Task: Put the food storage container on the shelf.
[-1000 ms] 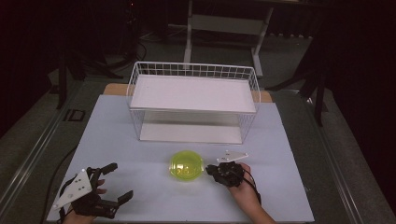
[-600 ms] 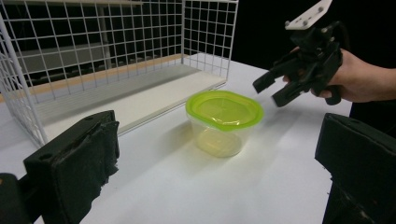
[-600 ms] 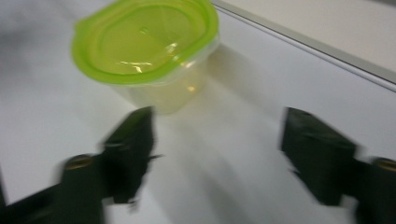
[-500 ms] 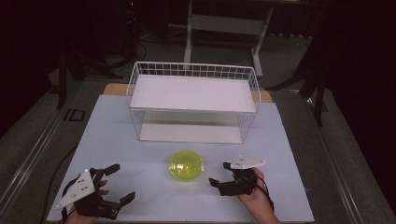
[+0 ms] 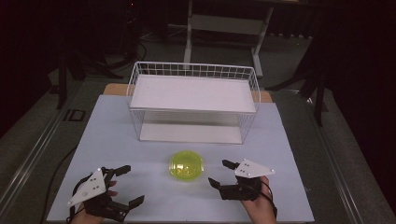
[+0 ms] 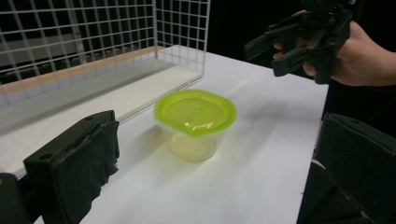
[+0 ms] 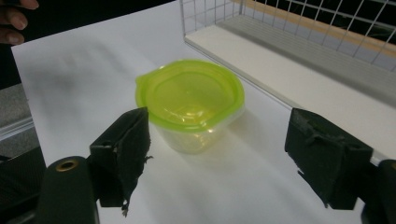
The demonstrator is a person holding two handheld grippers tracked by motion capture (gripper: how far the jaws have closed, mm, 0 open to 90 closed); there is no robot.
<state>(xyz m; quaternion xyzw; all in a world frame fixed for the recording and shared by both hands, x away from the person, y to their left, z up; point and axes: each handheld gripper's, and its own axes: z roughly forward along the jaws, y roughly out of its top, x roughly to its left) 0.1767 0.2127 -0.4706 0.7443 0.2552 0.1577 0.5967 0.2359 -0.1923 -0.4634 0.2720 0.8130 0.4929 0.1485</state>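
Container [image 5: 186, 166] is sitting on the white table sheet [image 5: 116, 140], lid on, just in front of the wire basket [image 5: 194, 100] and between your two hands. In the high view, you are holding the right gripper [image 5: 222, 173] just beside the container, jaws spread wide and touching nothing. You are holding the left gripper [image 5: 126, 185] well apart from it, near the table's front edge, jaws likewise spread and empty. Judgement: you are at the approach step, with the grasp not yet made.

Left gripper view: you are looking across at the lime-lidded container [image 6: 195, 122] between two wide-parted jaws; nothing is sitting between the pads. The other hand [image 6: 364, 53] is showing at upper right with its gripper [image 6: 268, 58] parted too.

Right gripper view: you are framing the container [image 7: 191, 105] between the jaws, which are standing apart at more than the tub's width, neither pad touching it. The basket wall [image 7: 299, 18] is rising just behind.

Judgement: the next move is calling for you to advance the right gripper until the tub's clear wall is lying between the pads, below the lid rim, then close gently; the thin plastic is likely to flex.
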